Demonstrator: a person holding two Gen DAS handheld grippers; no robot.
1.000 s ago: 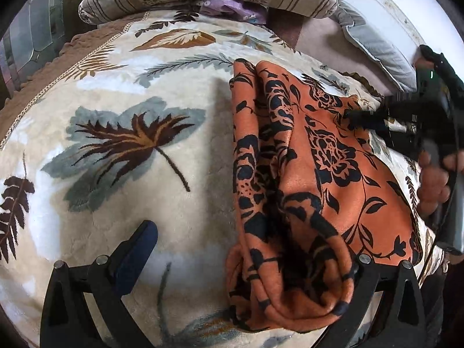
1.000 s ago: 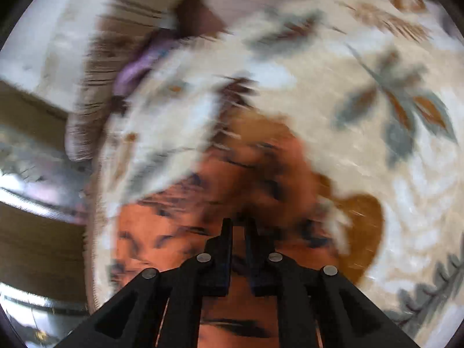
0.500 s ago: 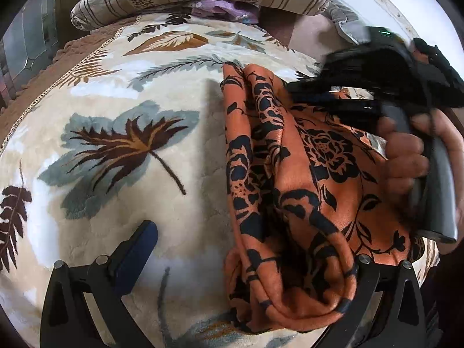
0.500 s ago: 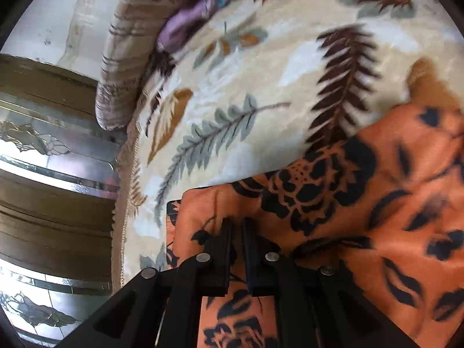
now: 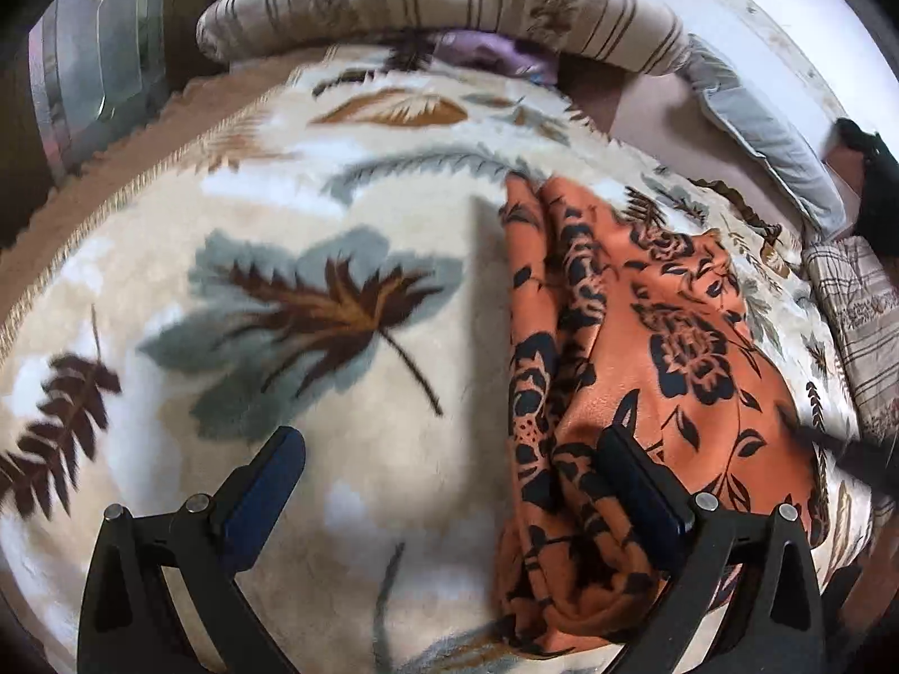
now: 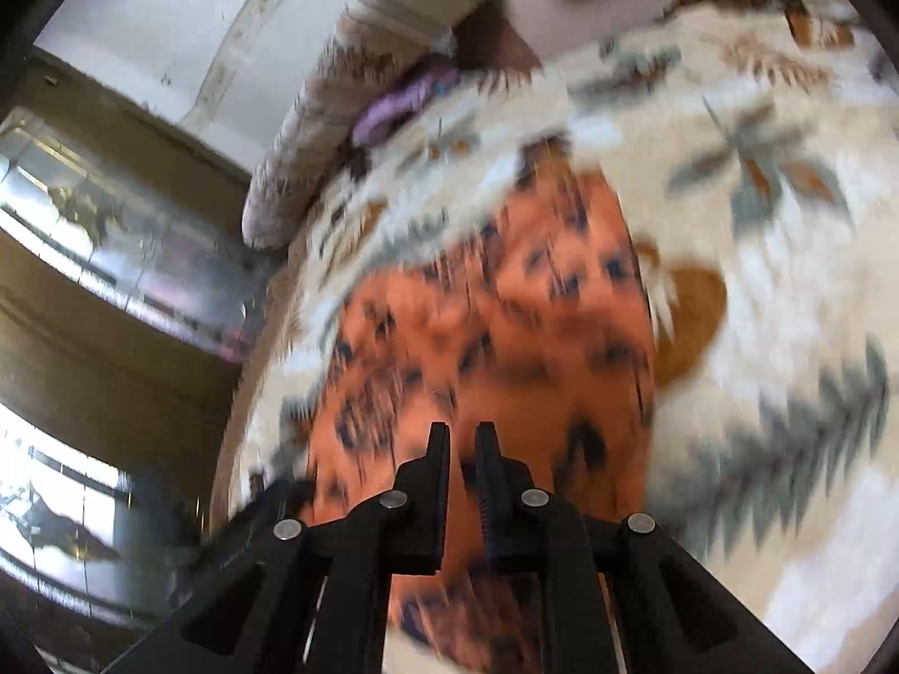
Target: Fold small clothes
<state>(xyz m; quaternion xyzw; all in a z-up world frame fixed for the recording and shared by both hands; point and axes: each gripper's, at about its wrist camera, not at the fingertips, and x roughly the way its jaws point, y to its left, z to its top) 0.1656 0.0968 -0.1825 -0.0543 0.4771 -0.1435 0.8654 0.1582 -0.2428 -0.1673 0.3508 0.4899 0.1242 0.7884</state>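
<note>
A: On the bed, where does the garment lie?

B: The orange floral garment (image 5: 691,348) lies on the leaf-print blanket (image 5: 337,258), from about one o'clock down to five o'clock in the left wrist view. Its left edge is bunched into long folds and the rest lies flatter.

A: And the left gripper (image 5: 449,443)?

B: Its fingers (image 5: 264,483) stand wide apart. The right one sits over the garment's lower bunched part at about five o'clock, and the left one is over bare blanket at seven o'clock. Nothing is pinched between them.

A: The right gripper (image 6: 462,438)?

B: Its fingers are drawn nearly together with only a thin slit between them. The right wrist view is badly blurred. The garment fills the middle of it, right behind the fingertips, but I cannot tell whether any cloth is caught in the slit.

A: Anything else around?

B: A striped pillow (image 5: 449,5) runs along twelve o'clock in the left wrist view, with a purple cloth (image 5: 483,50) tucked just under it. A grey pillow (image 5: 770,140) lies at two o'clock. In the right wrist view a mirrored panel (image 6: 112,247) stands at nine o'clock.
</note>
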